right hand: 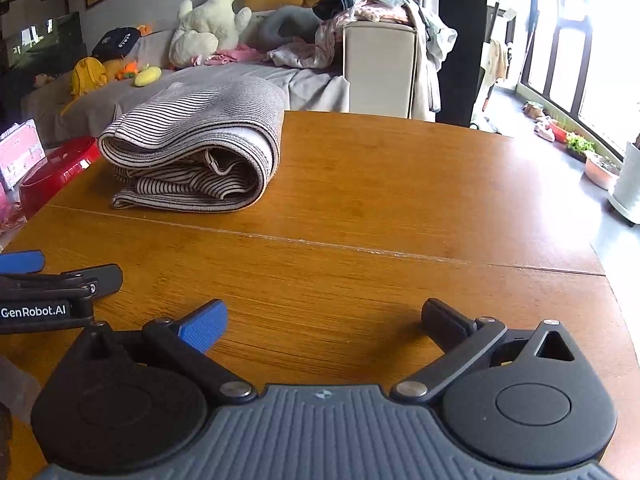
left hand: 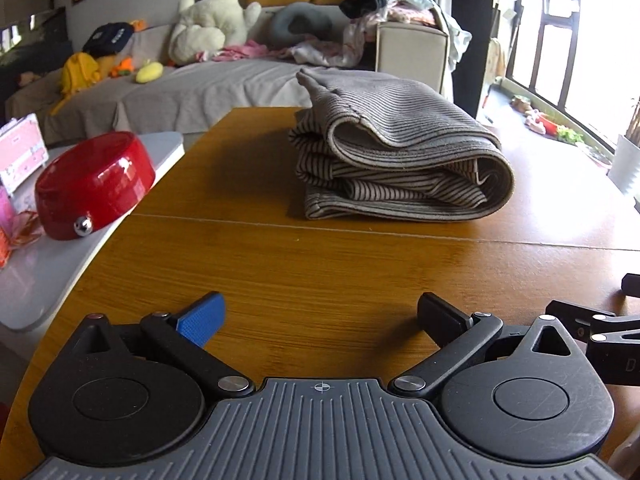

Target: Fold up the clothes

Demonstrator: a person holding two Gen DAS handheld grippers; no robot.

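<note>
Striped beige-and-dark knit garment [left hand: 400,160], folded into a thick, rounded bundle, lies on the far part of the round wooden table [left hand: 280,272], beyond the thin seam that crosses the tabletop. Its looped fold faces the grippers, and the layers sit stacked one on another.

Both tools hover low over the near part of the table, well short of the cloth and touching nothing. The left gripper [left hand: 320,320] has its jaws spread wide, a blue pad [left hand: 202,322] on one finger and a black pad on the other, with bare wood between them. The right gripper [right hand: 324,322] stands just the same, jaws wide apart and empty. The two are side by side: from the right wrist view the left tool's black body [right hand: 44,300] shows at the left edge.

Off the table's left side sits a glossy red round tin [left hand: 94,184] on a pale grey surface [left hand: 36,280]. Behind the table runs a grey-covered sofa [left hand: 200,88] with a large cream plush toy [left hand: 212,16], a yellow plush toy [left hand: 149,71] and a loose heap of clothes [left hand: 384,4] on its armrest.
</note>
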